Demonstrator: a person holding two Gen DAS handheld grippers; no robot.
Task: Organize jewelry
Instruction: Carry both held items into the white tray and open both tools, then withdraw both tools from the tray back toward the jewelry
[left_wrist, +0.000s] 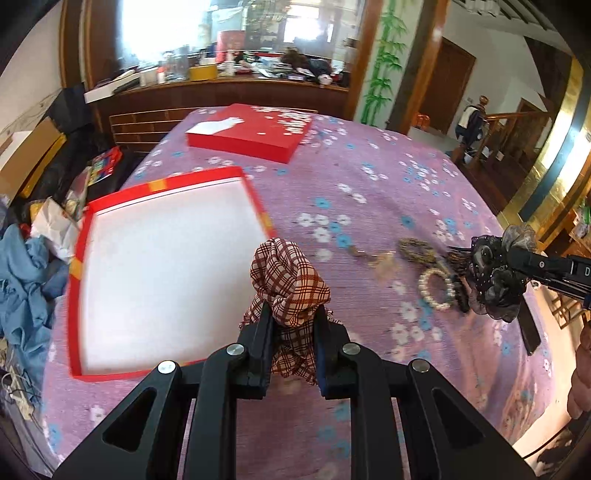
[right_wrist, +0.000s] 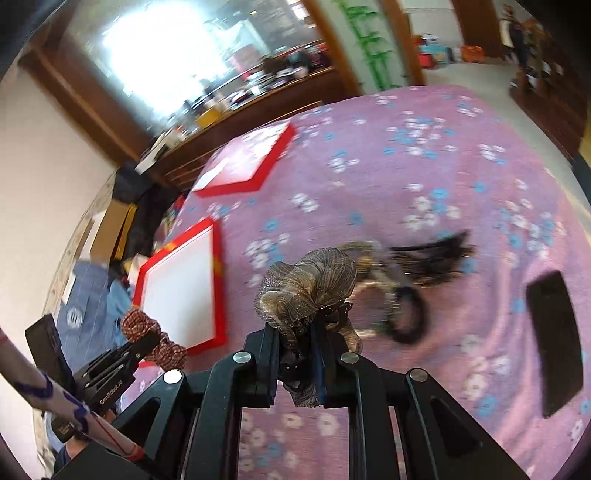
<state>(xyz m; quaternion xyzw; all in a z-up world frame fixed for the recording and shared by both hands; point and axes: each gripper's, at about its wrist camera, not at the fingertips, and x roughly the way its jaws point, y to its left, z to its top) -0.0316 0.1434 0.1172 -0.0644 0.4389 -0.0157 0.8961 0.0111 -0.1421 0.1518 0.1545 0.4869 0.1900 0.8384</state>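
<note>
Open tray (left_wrist: 162, 273) interior unobstructed, only low red rim (left_wrist: 258, 201) to cross. Bedspread (left_wrist: 369, 177) between tray and lid (left_wrist: 251, 133) bare. Jewelry pile (left_wrist: 432, 266) clutters right side; dark slab (right_wrist: 554, 343) beyond.

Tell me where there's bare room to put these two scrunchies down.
The open red box has a bare white floor. The cloth between the box and red lid is free. It is crowded right of the plaid scrunchie: pearl bracelet and other hair pieces.

A purple floral cloth (left_wrist: 369, 177) covers the table. A dark flat slab (right_wrist: 556, 343) lies on it at the right. Blue clothes (left_wrist: 22, 273) and cardboard (left_wrist: 29, 158) sit beside the table at the left.
</note>
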